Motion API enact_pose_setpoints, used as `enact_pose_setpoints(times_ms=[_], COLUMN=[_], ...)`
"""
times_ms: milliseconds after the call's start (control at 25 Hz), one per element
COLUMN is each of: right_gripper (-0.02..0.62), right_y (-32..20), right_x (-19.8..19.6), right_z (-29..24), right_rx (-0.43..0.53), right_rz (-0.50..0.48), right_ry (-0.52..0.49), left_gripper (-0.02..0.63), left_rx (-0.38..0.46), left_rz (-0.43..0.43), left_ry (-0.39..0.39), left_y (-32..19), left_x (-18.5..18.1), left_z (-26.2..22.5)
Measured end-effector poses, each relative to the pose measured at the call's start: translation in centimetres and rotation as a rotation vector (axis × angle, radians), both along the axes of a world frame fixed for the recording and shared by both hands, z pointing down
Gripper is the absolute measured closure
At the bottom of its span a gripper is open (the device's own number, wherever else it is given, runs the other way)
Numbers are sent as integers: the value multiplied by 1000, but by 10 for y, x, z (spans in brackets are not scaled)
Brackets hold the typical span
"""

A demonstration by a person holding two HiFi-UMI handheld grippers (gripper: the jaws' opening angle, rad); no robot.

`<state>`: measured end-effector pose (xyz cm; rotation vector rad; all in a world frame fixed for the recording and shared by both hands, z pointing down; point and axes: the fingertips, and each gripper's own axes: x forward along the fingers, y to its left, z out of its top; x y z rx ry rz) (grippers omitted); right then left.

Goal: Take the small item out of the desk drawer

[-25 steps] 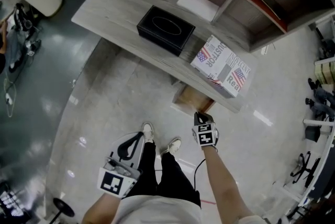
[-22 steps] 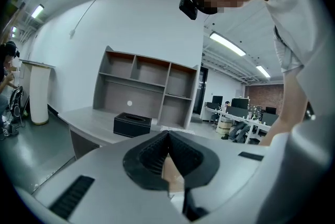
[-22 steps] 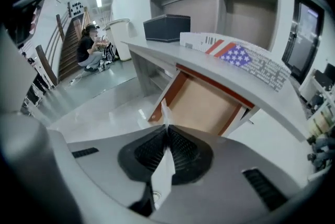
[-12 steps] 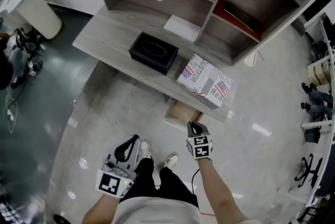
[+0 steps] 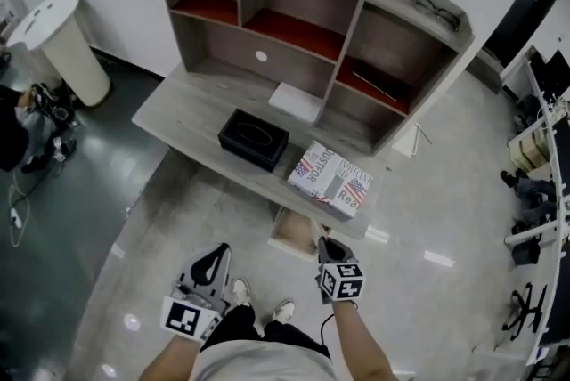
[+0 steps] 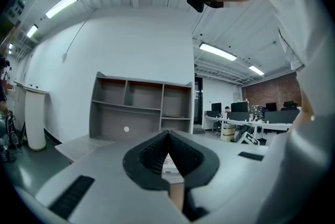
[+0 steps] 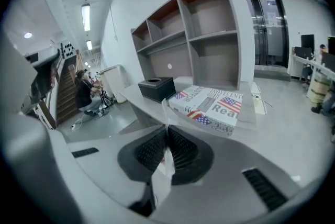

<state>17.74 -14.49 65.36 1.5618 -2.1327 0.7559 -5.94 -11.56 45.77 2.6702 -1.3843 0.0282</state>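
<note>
1. Your right gripper (image 7: 167,133) is pinching the small item (image 7: 165,161). Its jaws are pressing together on a thin, pale, partly clear piece that is poking up past the tips.
2. The item is looking light and limp, like a film packet, so it is more likely bending than breaking. It may also be slippery, so a hold well in on the pads, not at its very edge, is serving you best.
3. In the head view that gripper (image 5: 328,250) is hovering at the near right corner of the open drawer (image 5: 292,232), so the item is appearing to be out of it already.
4. Your left gripper (image 6: 168,136) is hanging low at the near left, jaws closed together on nothing.
5. The desk (image 5: 187,117) edge and the printed box (image 5: 331,179) are sitting just beyond and above the drawer, so lifting straight up is risking a knock. You are having more room drawing back toward yourself.
</note>
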Motion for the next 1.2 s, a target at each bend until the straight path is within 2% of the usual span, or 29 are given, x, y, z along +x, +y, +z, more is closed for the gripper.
enact_pose_setpoints(times_ms=[320, 640, 880, 1200], right_gripper=[571, 571, 571, 571], right_y=[-10, -14, 0, 35], right_x=[20, 34, 47, 69], right_z=[-99, -196, -261, -329], right_rx=[174, 375, 523, 670], right_rz=[35, 3, 16, 61], right_ry=[-59, -5, 2, -11], left_gripper=[588, 588, 588, 588], left_rx=[86, 172, 212, 254], left_rz=[-44, -69, -105, -149], left_ry=[-2, 16, 31, 41], left_y=[-4, -9, -11, -8], left_x=[-14, -21, -33, -48], left_z=[-37, -72, -96, -114])
